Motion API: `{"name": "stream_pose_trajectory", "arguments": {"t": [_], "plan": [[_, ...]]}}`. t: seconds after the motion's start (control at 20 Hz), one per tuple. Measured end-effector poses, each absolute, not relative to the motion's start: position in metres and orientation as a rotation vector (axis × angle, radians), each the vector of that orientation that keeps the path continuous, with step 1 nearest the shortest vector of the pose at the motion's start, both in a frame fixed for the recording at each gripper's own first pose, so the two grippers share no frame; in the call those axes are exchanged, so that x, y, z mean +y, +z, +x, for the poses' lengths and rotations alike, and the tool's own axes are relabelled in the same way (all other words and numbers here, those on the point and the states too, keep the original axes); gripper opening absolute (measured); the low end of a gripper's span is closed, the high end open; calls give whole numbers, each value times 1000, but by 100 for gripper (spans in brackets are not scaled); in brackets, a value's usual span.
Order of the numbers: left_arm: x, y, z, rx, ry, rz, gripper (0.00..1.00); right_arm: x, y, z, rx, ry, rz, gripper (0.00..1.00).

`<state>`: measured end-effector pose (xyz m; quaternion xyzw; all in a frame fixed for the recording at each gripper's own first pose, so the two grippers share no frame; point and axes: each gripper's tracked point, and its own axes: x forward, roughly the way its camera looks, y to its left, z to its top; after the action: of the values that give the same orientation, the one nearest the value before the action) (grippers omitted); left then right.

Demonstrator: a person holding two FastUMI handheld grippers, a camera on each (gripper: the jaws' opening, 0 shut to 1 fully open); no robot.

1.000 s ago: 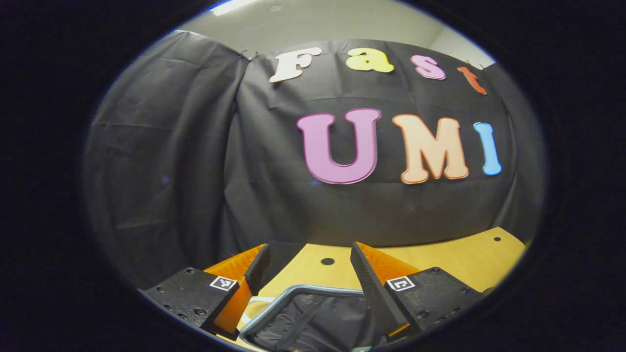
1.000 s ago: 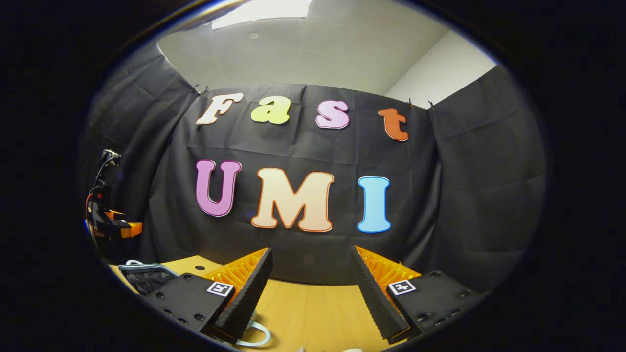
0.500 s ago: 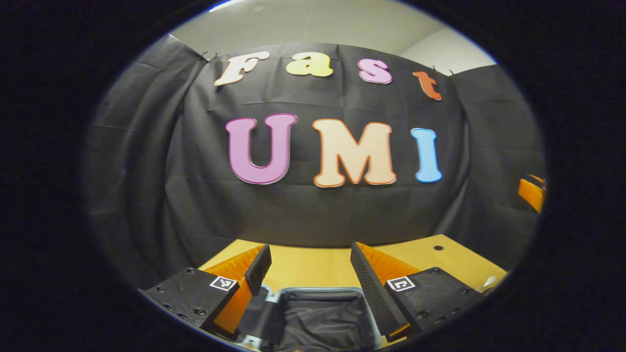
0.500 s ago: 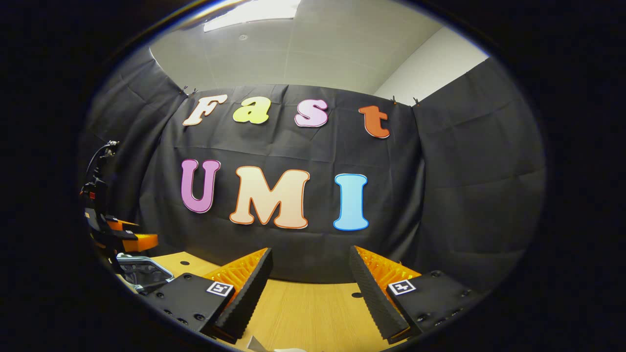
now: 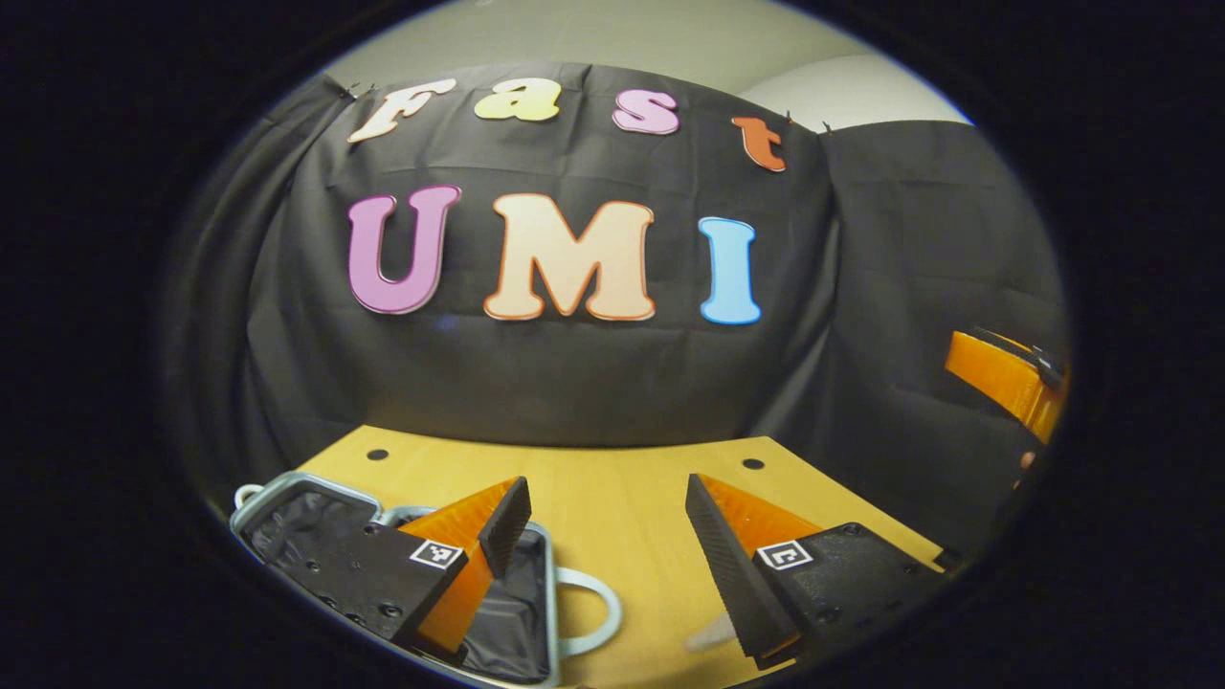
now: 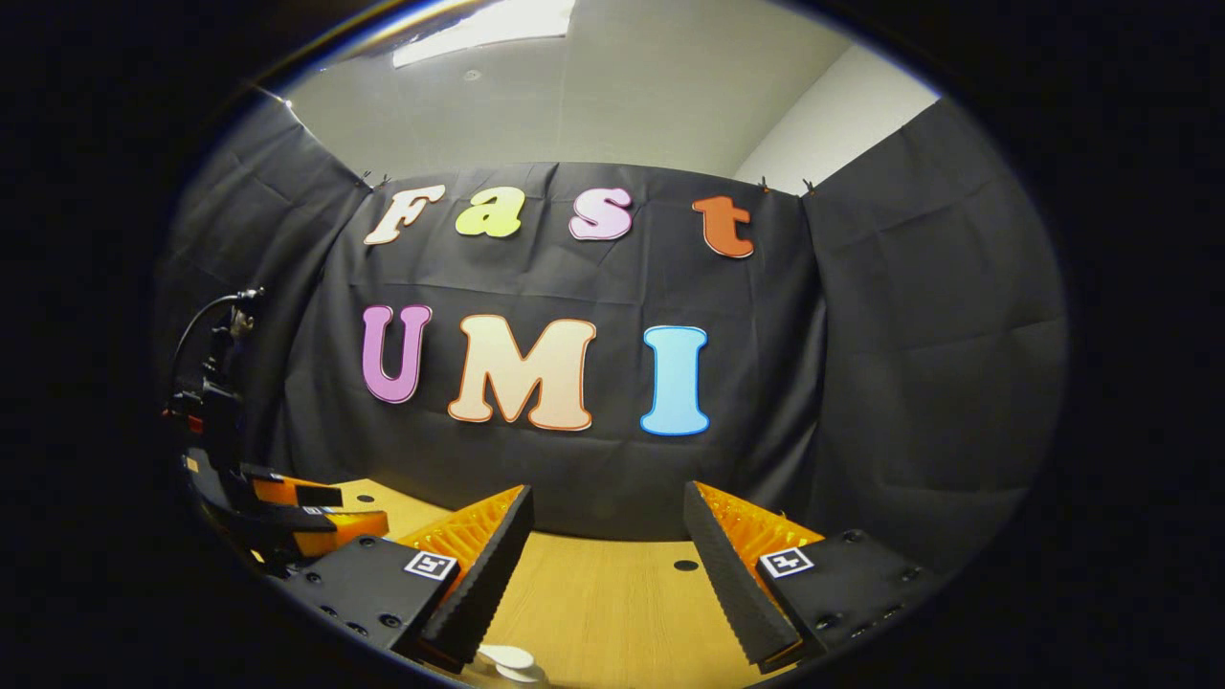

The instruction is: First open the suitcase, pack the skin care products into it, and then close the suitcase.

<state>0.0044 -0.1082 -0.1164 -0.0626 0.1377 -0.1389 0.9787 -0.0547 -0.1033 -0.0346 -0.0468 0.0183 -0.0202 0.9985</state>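
Seen first through the left gripper view, the left gripper (image 5: 608,517) hovers above a wooden table (image 5: 622,478), its two fingers spread wide with nothing between them. Below and to the left lies the suitcase (image 5: 316,502), open, with a pale rim, dark fabric lining and a looped handle pointing toward the table's middle. A small pale object shows just beside the right-hand finger at the bottom edge, too blurred to name. At the far right edge, part of the right gripper (image 5: 1005,378) shows, well apart.

Judging from this, the case is open and packing comes next. To do it well, each product should be gripped squarely across its body and lowered inside the rim, clear of the handle.

Next, the right gripper view: the right gripper (image 6: 608,522) also hangs with fingers apart and empty. A small white round item, possibly a skin care product (image 6: 507,658), sits on the table at the bottom edge, near the left-hand finger. The other gripper appears at far left.

The tabletop is light wood with small dark holes. Black cloth walls enclose the booth, under a white ceiling with a bright light panel.
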Motion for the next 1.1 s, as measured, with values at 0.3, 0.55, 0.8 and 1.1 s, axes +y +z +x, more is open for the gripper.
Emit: {"name": "stream_pose_trajectory", "arguments": {"t": [0.3,0.55,0.8,1.1], "plan": [[-162,-162,-31,373,-333,-132,95,-121,-44,-68,57,-41,-100,98],[-183,-209,-51,459,-357,-123,94,-121,-51,-74,65,-21,-118,98],[-198,-257,-67,541,-365,-124,96,-116,-58,-78,77,-1,-142,98],[-207,-296,-76,598,-377,-118,69,-107,-67,-84,85,27,-167,98]]}}
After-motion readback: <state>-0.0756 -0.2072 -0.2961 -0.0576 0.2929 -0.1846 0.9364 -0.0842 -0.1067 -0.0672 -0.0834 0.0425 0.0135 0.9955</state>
